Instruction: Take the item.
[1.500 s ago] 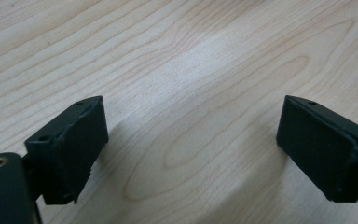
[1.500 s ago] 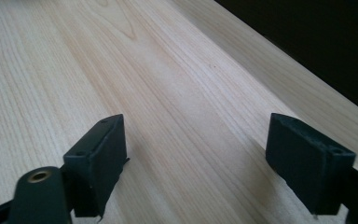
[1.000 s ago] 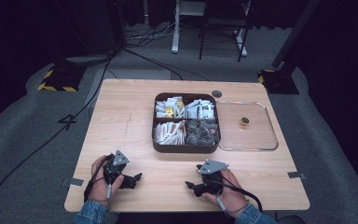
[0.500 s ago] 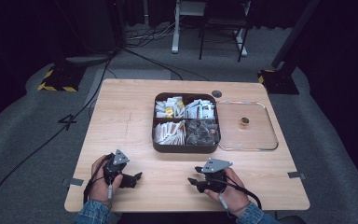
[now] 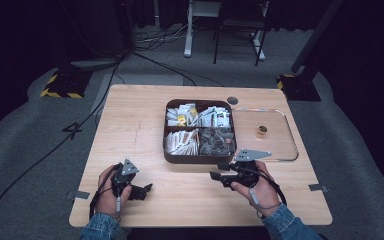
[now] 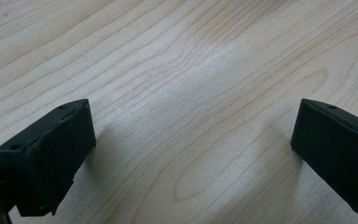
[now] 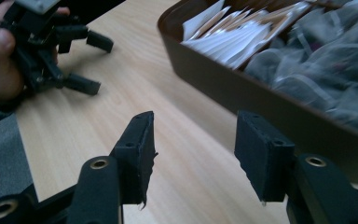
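**Brown box near the right hand-held gripper**

The brown compartment box (image 5: pixel 200 132) sits mid-counter, white packets and grey sachets in its sections; a clear tray (image 5: pixel 285 150) lies just beside it; the right hand-held gripper (image 7: pixel 193 144) hangs near the box's front wall, its jaws having just been closing, now half apart with nothing between them; the left hand-held gripper (image 6: pixel 191 140) rests low over bare counter (image 5: pixel 140 115), released wide, well apart from the box.

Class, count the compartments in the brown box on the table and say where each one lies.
4: in the brown box, far-left and far-right compartments hold packets; near-left holds white sachets; near-right holds grey bags.
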Motion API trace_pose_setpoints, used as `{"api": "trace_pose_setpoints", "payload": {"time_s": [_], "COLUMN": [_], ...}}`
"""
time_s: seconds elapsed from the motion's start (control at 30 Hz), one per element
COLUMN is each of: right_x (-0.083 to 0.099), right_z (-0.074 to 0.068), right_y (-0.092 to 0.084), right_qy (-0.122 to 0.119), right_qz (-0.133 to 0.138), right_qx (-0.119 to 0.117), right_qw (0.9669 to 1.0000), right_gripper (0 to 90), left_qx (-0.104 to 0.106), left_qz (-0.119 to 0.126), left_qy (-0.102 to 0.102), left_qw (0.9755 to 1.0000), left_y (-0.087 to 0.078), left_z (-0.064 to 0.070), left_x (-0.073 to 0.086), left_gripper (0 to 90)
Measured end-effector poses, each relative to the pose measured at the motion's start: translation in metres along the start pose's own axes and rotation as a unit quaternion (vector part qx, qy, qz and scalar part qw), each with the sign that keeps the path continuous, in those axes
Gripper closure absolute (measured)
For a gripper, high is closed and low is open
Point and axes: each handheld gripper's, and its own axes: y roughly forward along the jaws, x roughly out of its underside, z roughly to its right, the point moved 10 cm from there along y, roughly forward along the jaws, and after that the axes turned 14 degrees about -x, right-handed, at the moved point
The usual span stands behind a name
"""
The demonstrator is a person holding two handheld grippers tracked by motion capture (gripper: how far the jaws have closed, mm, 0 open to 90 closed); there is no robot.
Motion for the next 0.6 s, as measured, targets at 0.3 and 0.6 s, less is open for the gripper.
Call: {"api": "trace_pose_setpoints", "payload": {"time_s": [0.3,0.6], "right_x": [-0.045,-0.075], "right_z": [0.026,0.059], "right_y": [-0.012,-0.003], "right_qy": [-0.022,-0.012], "right_qz": [-0.021,-0.031], "right_qx": [0.052,0.077], "right_qw": [0.9982,0.9965], "right_gripper": [45.1,43.9], "left_qx": [0.002,0.001], "left_qz": [-0.001,0.0], "left_qy": [-0.002,-0.003], "left_qw": [1.0,1.0], "left_y": [0.002,0.002], "left_z": [-0.002,-0.002], "left_x": [-0.002,-0.002], "left_gripper": [0.1,0.1]}}
